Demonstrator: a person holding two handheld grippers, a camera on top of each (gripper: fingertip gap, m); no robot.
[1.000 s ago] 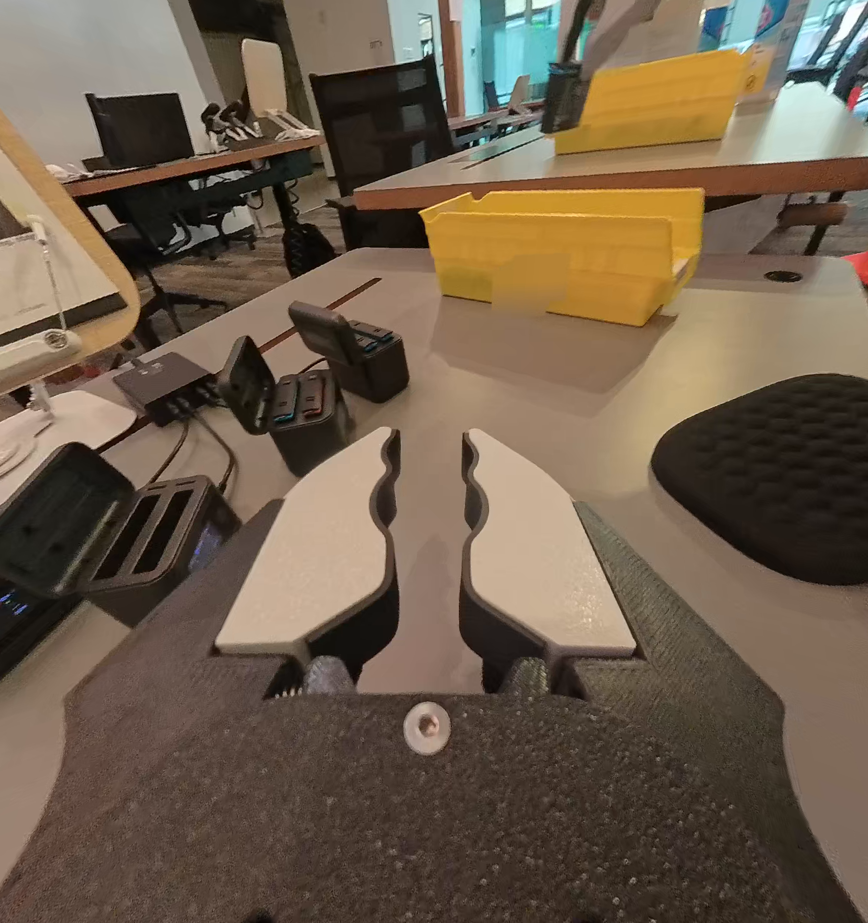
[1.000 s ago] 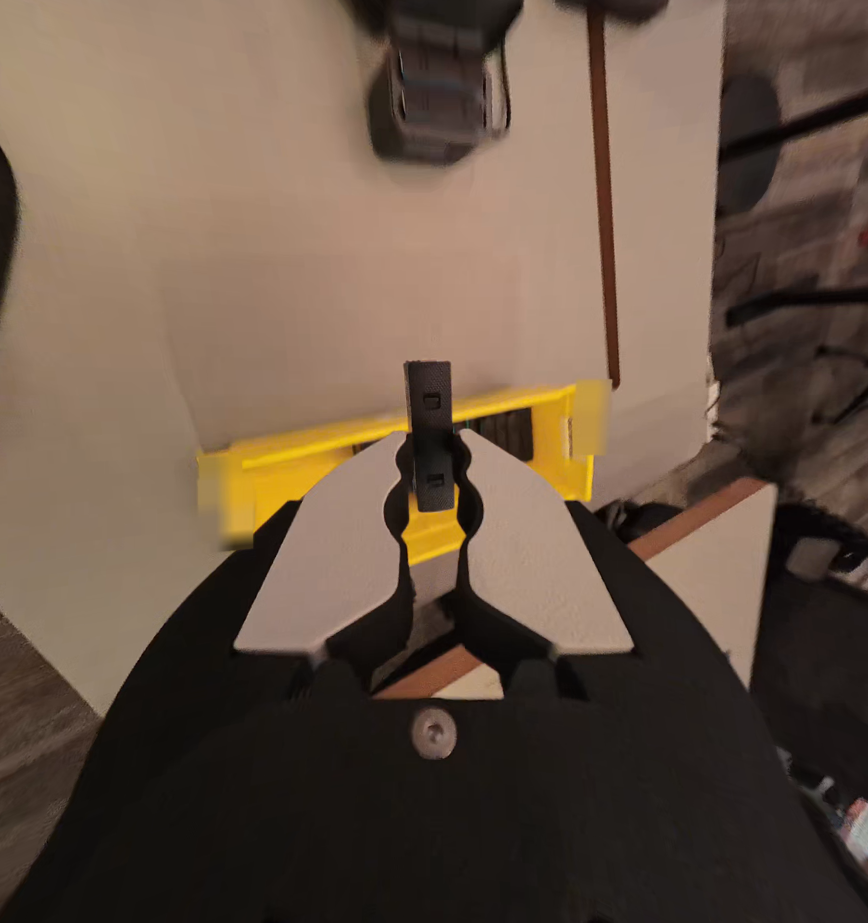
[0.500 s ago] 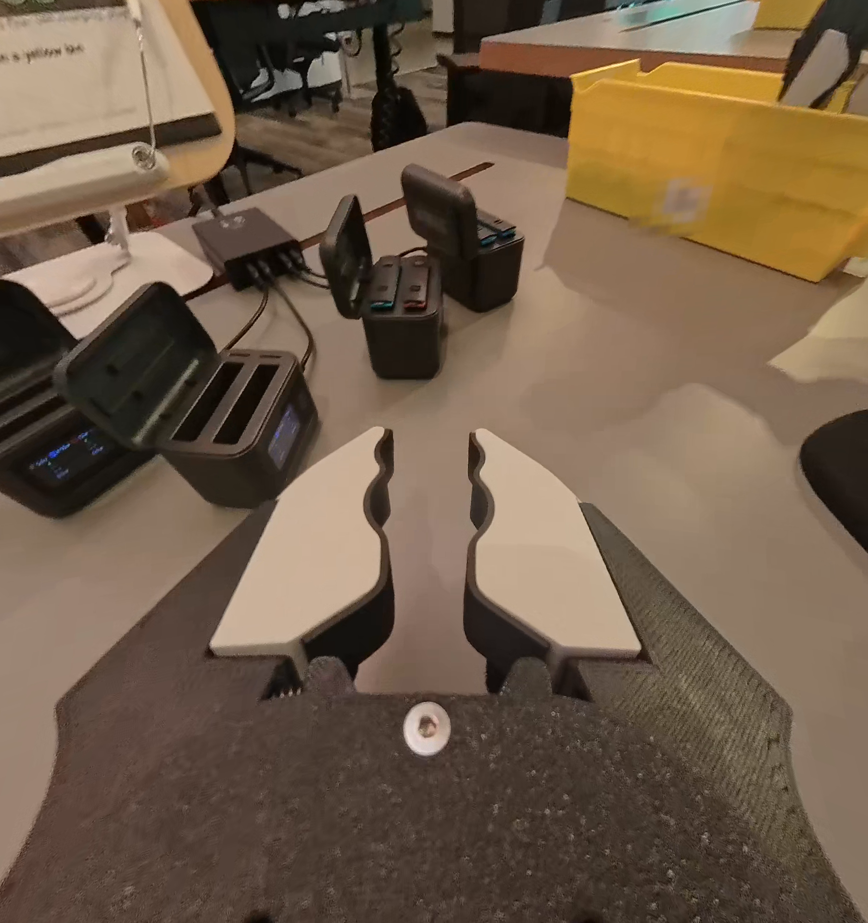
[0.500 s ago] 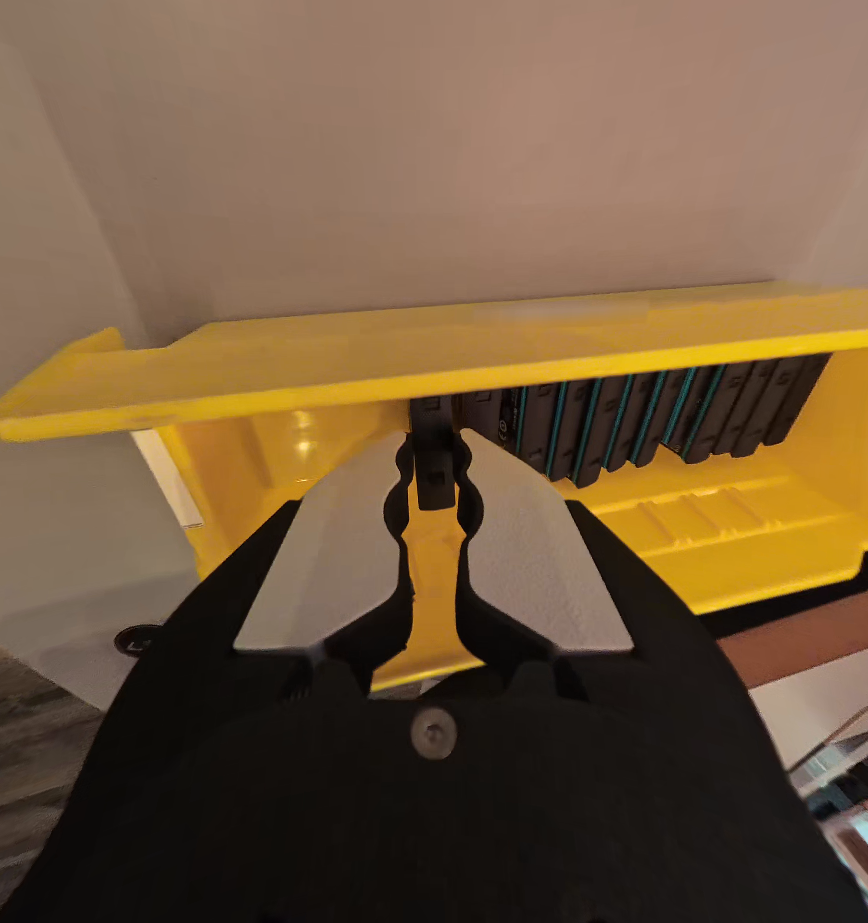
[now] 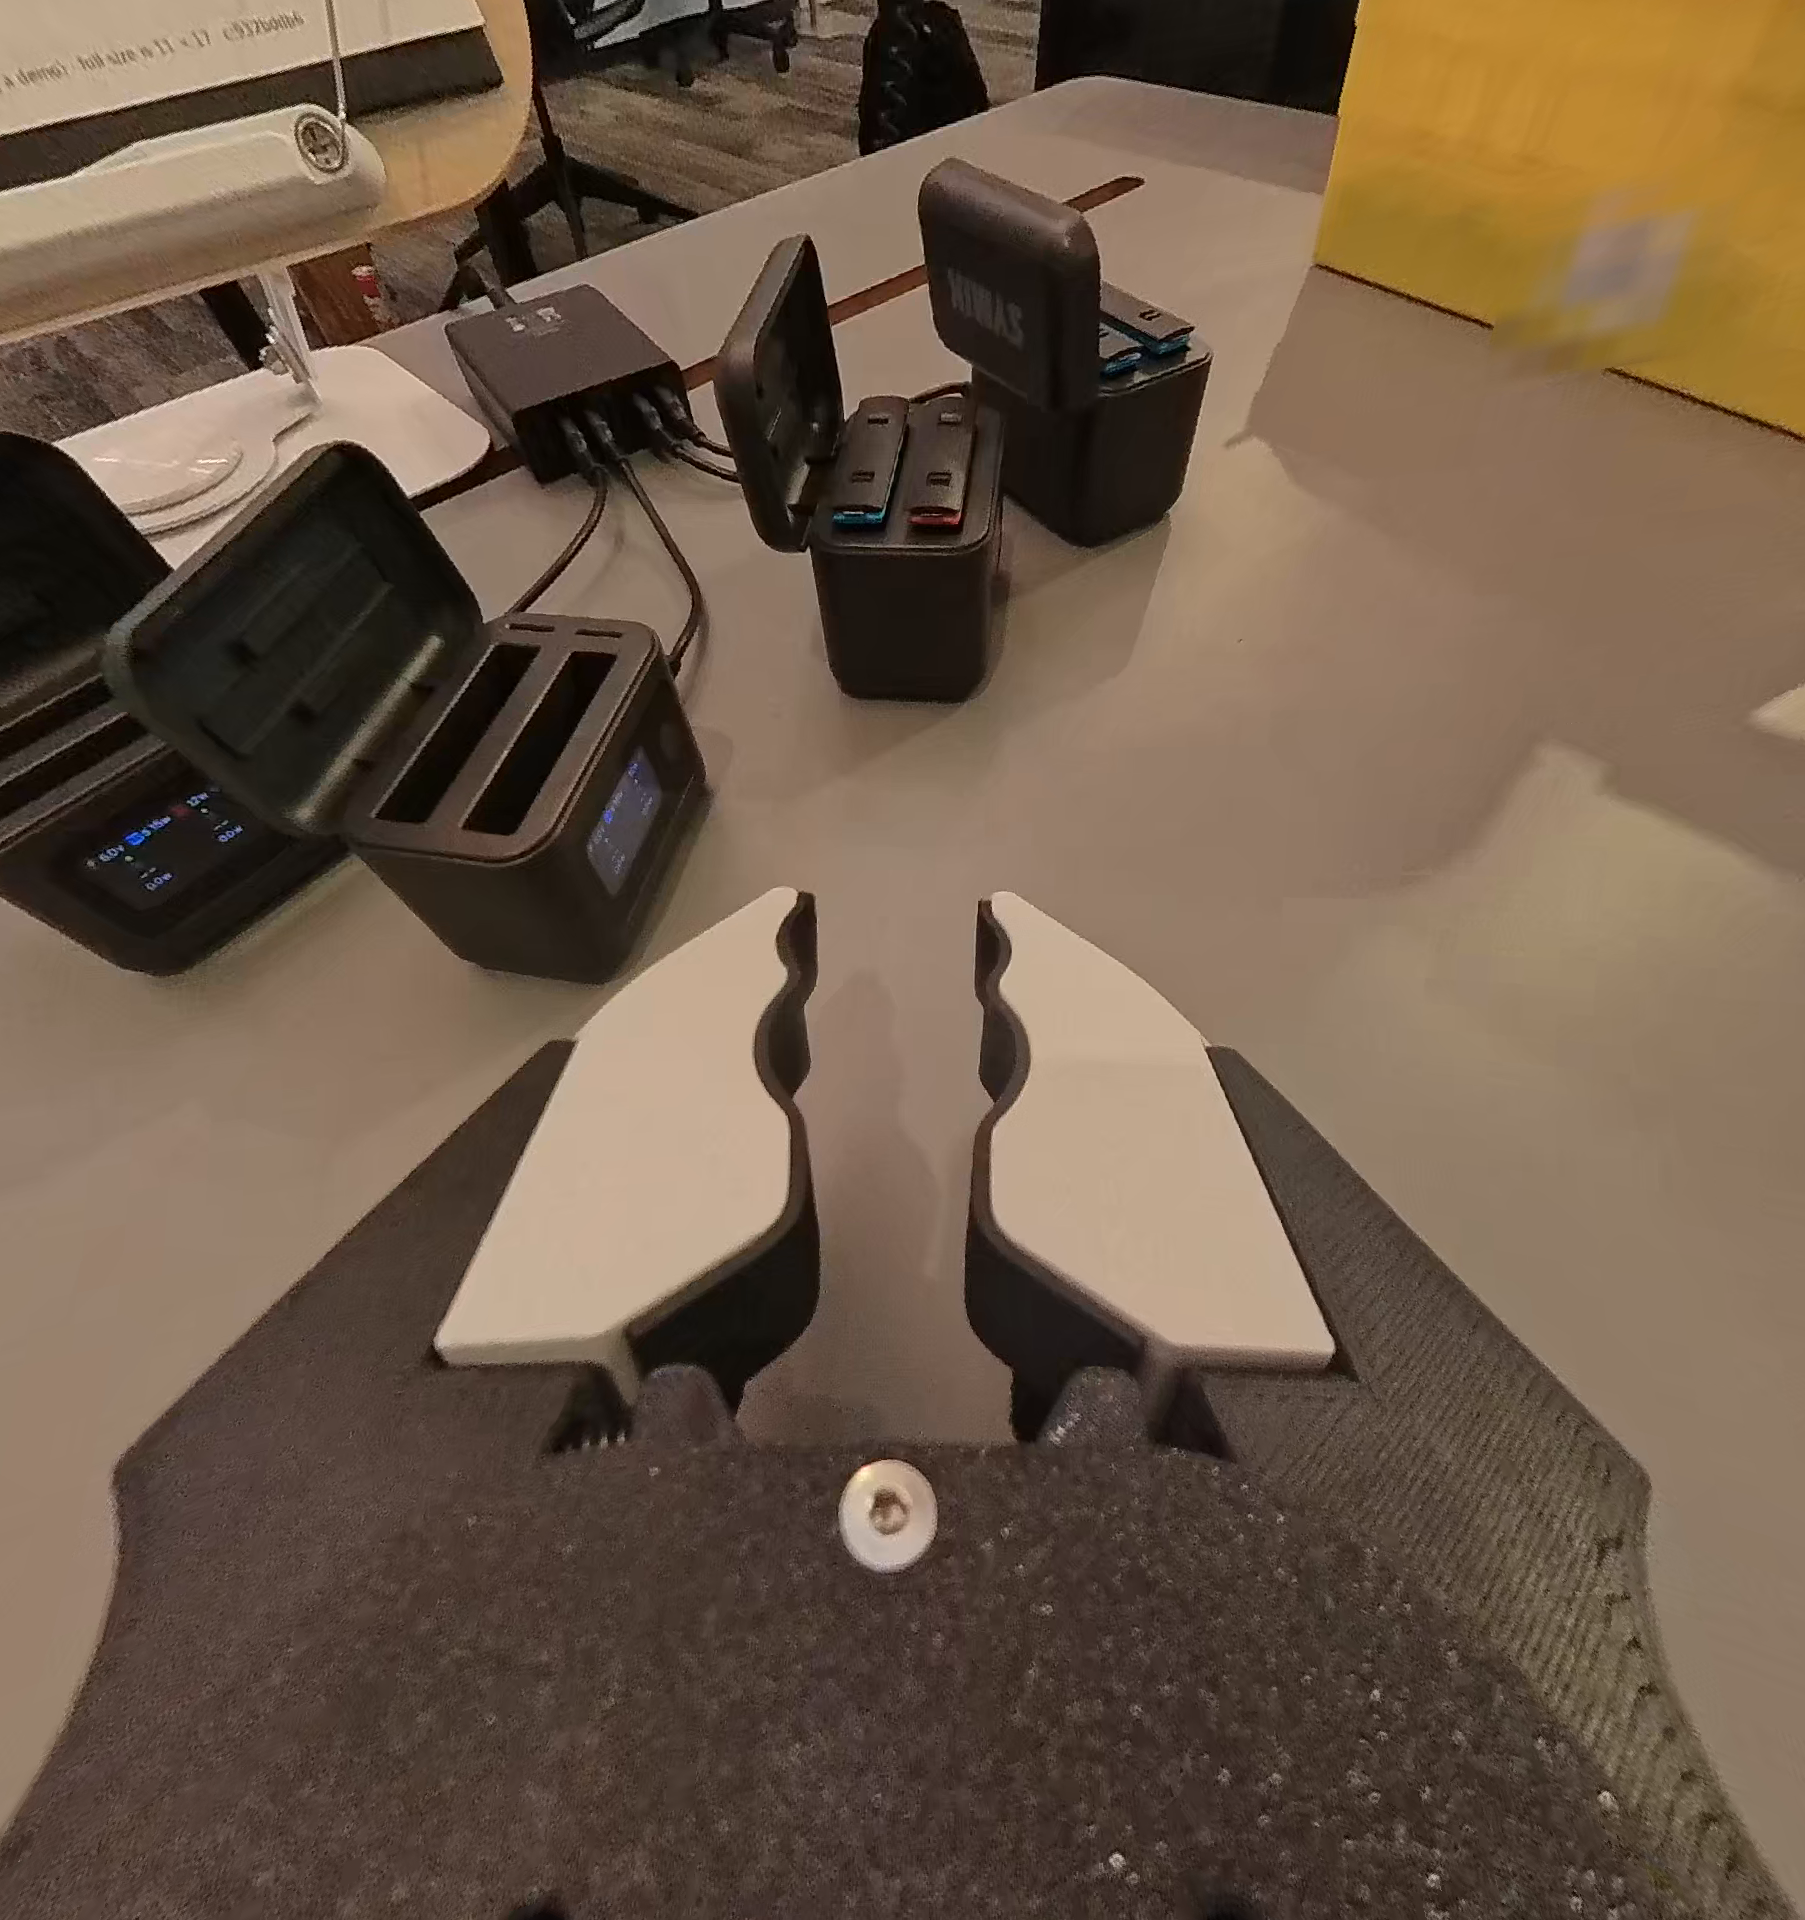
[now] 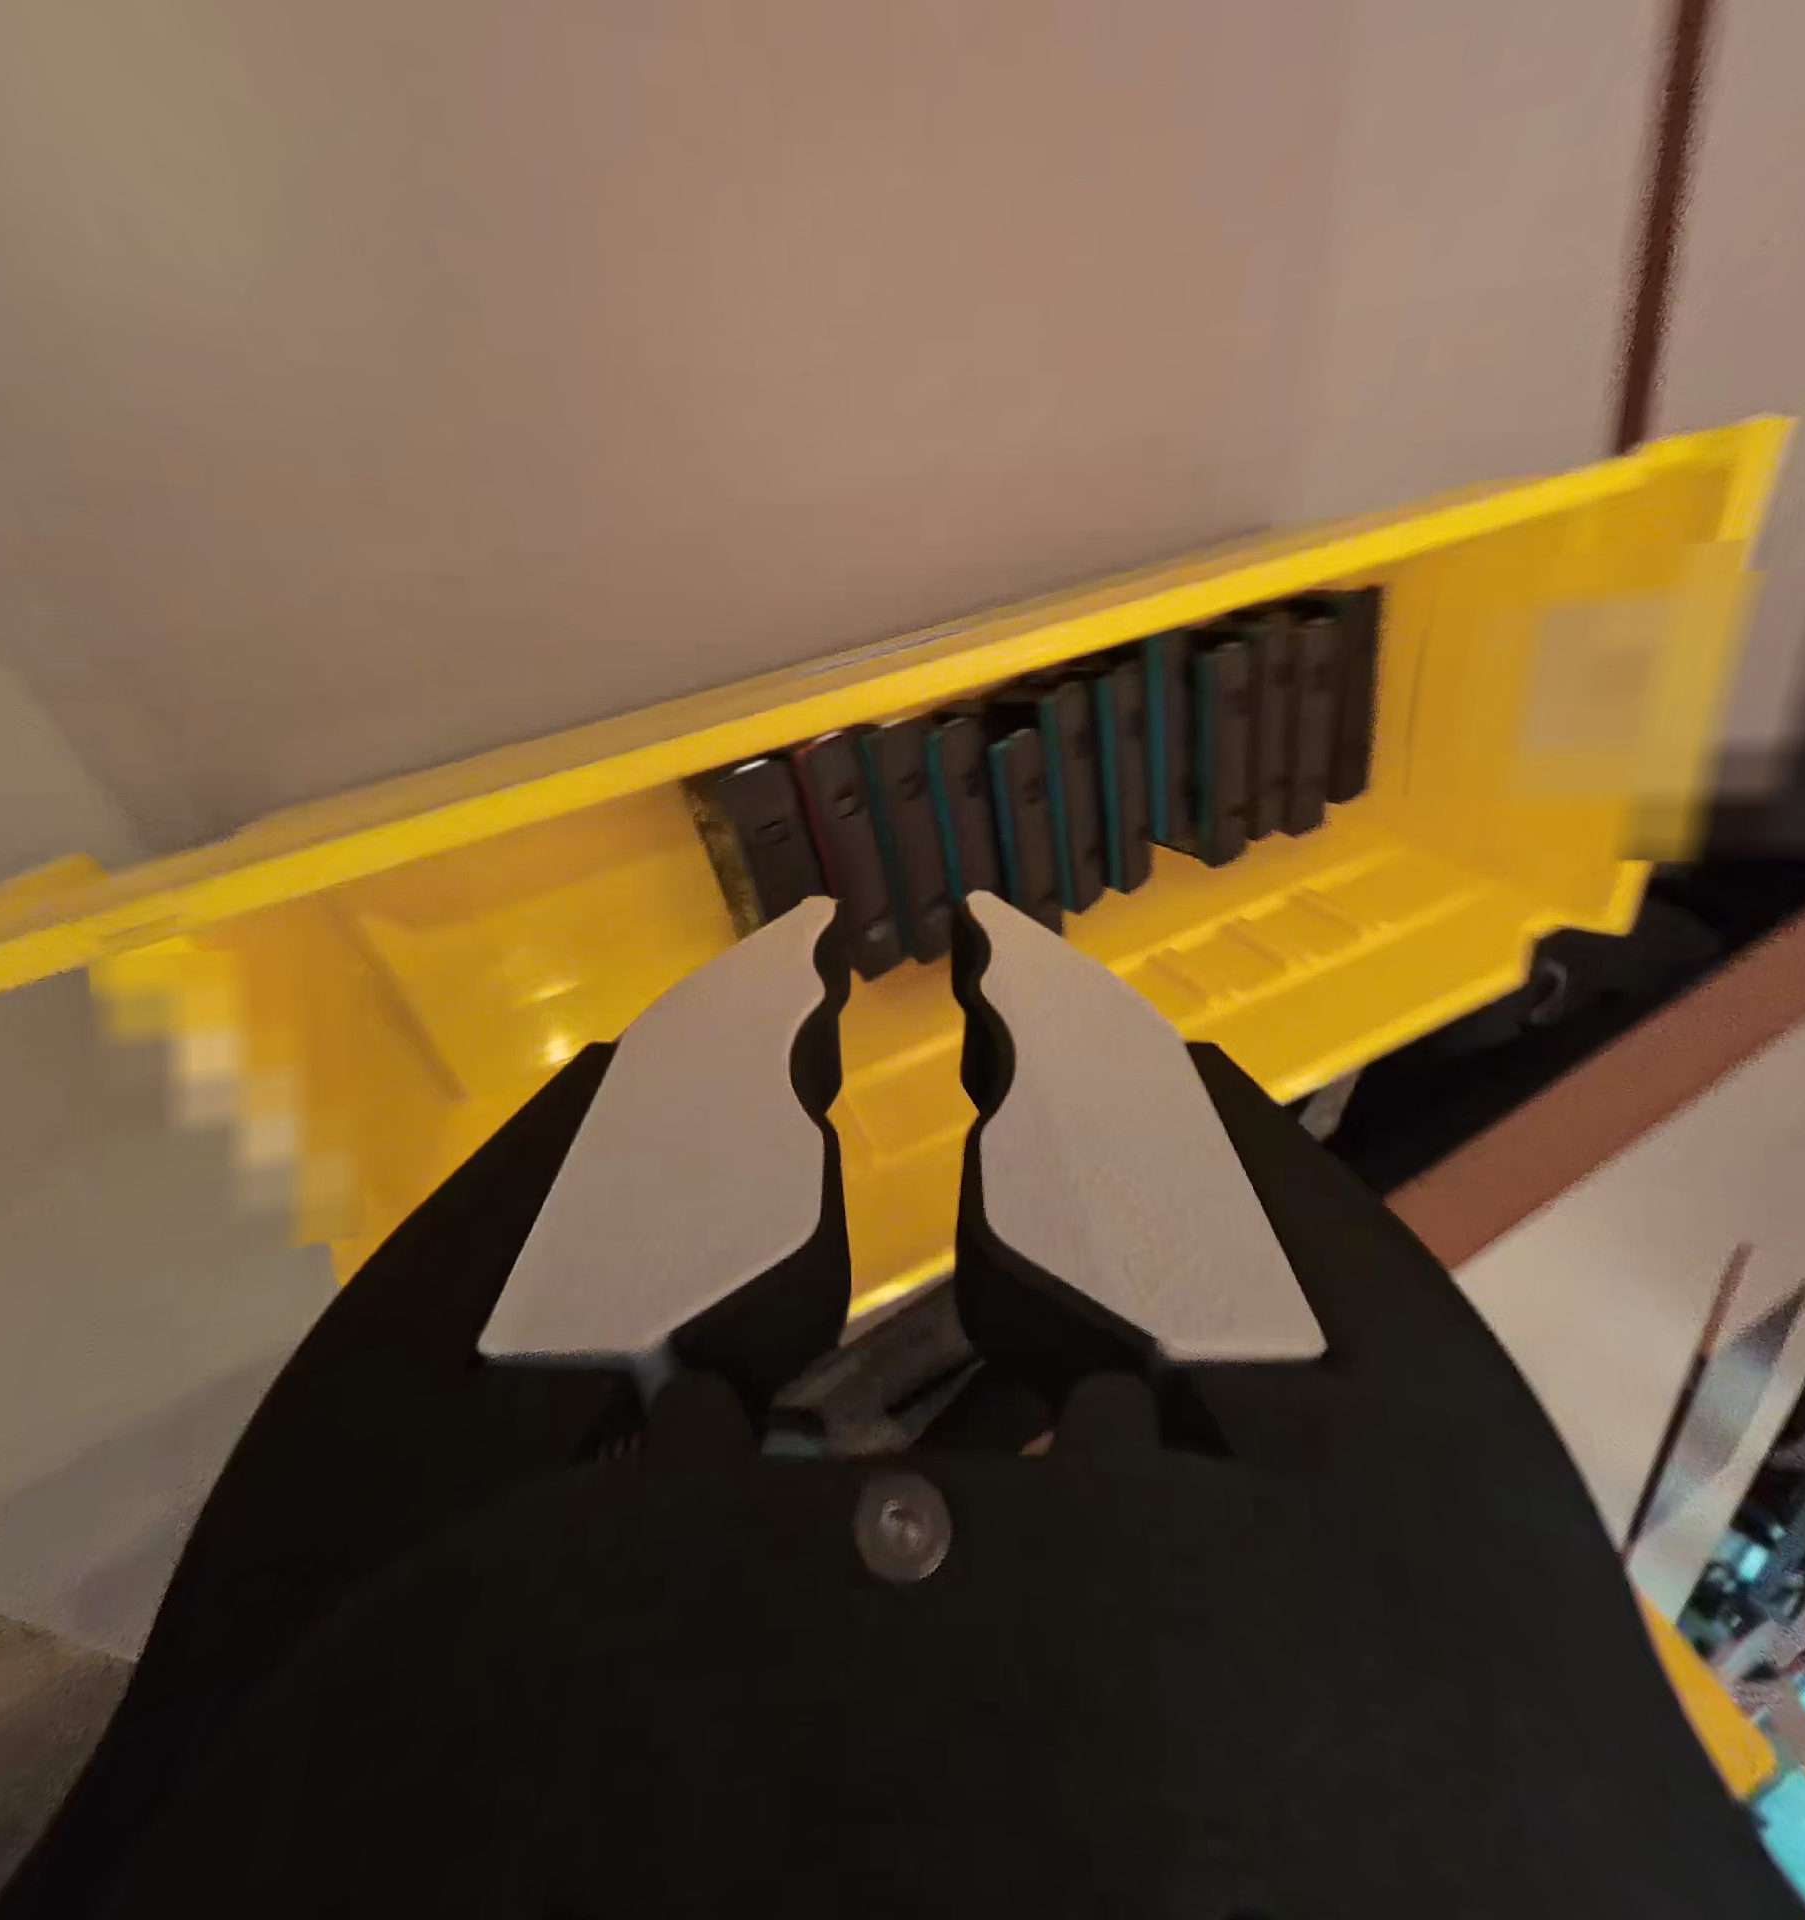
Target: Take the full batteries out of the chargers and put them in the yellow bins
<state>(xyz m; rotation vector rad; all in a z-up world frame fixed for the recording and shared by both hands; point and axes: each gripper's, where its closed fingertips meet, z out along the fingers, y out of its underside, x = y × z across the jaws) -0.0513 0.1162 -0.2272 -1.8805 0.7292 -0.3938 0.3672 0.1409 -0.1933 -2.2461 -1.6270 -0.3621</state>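
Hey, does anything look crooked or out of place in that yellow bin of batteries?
Mostly tidy: the black batteries stand in a row along the yellow plastic bin's far wall. The row is uneven, with some sitting lower than their neighbours. Nothing looks spilled or damaged.

The yellow bin (image 6: 1033, 997) looks like glossy moulded plastic, catching highlights on its ribbed floor. The batteries (image 6: 1023, 790) in it are matt black with teal edges. The chargers (image 5: 908, 582) on the left have smooth matt black plastic shells. The table (image 5: 1293, 935) is a smooth grey surface with a soft sheen. Each gripper's fingers (image 5: 659, 1153) wear fine-grained pale faces over grainy black bodies.
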